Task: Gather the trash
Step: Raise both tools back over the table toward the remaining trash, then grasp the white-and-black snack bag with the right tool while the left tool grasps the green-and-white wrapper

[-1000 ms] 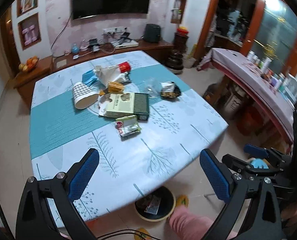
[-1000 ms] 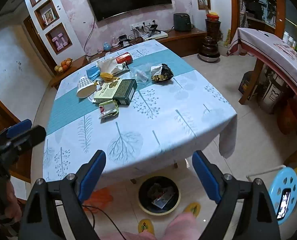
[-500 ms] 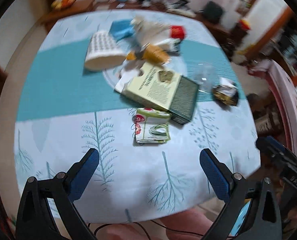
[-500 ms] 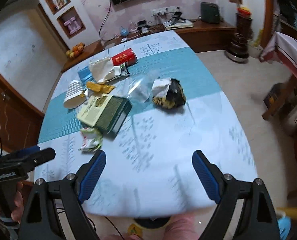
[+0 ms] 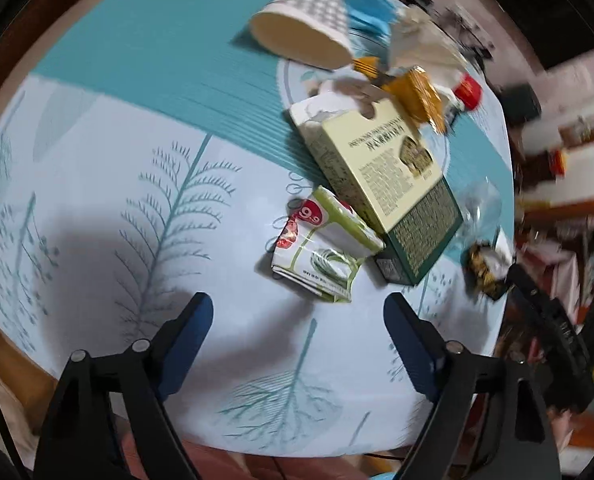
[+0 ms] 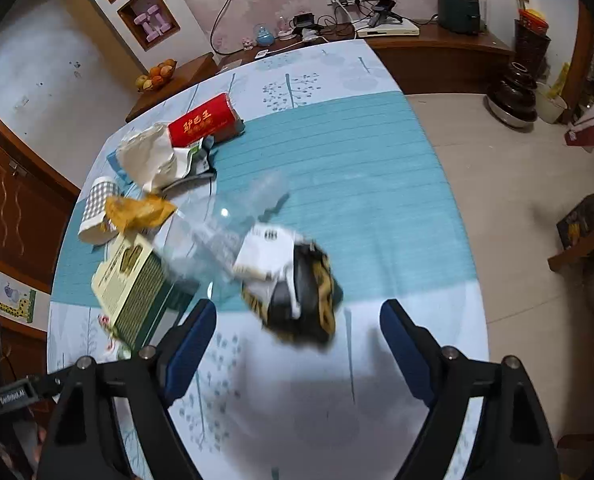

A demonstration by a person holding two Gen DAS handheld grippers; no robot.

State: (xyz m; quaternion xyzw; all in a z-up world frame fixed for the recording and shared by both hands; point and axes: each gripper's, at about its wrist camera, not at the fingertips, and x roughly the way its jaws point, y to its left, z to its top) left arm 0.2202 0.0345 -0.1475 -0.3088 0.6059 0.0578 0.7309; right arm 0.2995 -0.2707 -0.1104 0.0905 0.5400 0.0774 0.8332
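closing left tongs [image 5: 297, 320] over bare cloth below green wrapper [image 5: 321, 256].

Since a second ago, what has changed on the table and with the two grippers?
Both have come down toward the table. The left hand-held gripper now hangs over the green and white wrapper, the right hand-held gripper over the black and yellow wrapper. Both sets of jaws are closing, with nothing gripped. The box, cup and other litter lie as before.
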